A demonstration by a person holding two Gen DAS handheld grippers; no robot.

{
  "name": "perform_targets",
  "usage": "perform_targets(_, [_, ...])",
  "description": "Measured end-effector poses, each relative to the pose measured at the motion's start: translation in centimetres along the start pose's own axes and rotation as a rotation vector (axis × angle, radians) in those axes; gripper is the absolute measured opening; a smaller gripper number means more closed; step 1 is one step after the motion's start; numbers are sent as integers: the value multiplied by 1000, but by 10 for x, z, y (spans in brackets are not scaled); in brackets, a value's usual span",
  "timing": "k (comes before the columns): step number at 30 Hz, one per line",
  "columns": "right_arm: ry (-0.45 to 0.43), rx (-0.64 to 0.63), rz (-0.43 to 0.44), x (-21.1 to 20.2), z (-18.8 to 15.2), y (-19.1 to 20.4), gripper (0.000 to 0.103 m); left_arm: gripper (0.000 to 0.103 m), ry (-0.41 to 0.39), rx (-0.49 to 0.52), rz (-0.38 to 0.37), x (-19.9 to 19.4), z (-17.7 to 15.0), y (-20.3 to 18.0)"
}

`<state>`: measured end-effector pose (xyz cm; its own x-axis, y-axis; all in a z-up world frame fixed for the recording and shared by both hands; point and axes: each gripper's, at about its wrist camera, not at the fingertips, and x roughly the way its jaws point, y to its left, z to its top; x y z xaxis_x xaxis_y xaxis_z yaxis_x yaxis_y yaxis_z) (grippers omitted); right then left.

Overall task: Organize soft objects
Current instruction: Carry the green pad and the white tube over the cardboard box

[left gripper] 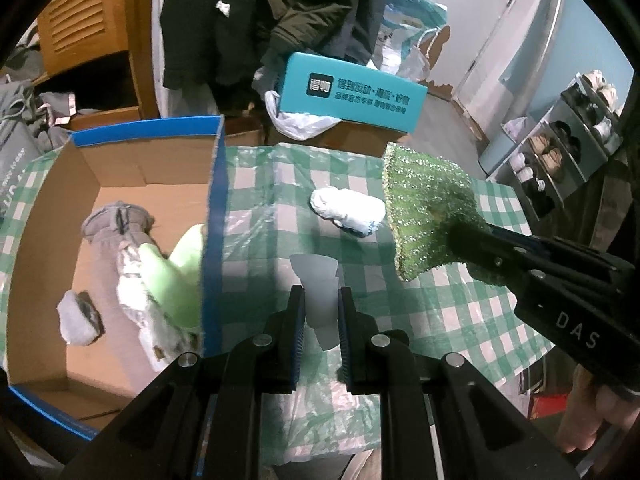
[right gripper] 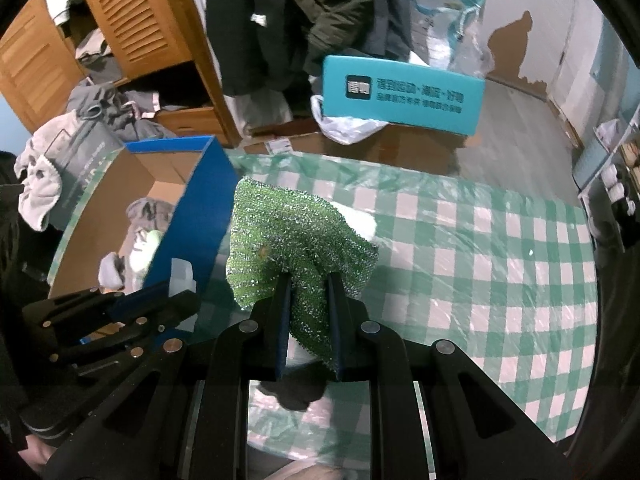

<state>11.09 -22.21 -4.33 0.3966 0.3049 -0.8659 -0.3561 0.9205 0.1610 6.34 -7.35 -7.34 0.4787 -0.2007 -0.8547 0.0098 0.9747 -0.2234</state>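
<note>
Soft objects are split between a cardboard box with blue outer walls and the counter, which wears a green-and-white checked cloth under clear plastic. Inside the box lie four things that can be made out: a grey sock-like piece toward the far end, a silvery-white crumpled item in the middle, a pale green soft piece leaning against the wall nearest the counter, and a small white-and-dark bundle apart from them toward the opposite wall. Outside the box, one white rolled bundle rests on the cloth, its long axis running sideways, away from the box wall. The left gripper hangs just beside that wall, fingers clenched on a pale, translucent white piece that stands up between them, broader at the top. The right gripper is farther from the box, fingers clamped on one corner of a glittery green scouring cloth, held clear above the counter and fanning out wider away from the grip. Beyond the box sit one teal carton with white lettering, hanging dark coats, and a wooden louvred cabinet.
</note>
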Motion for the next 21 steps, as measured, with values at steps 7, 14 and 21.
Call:
perform_targets(7, [-19, -52, 19, -4, 14, 30, 15, 16, -20, -26, 11, -16, -3, 20])
perform_targets(14, [-28, -91, 66, -7, 28, 60, 15, 16, -35, -70, 26, -29, -7, 45])
perform_targets(21, [-18, -143, 91, -1, 37, 92, 15, 16, -40, -108, 40, -36, -9, 70])
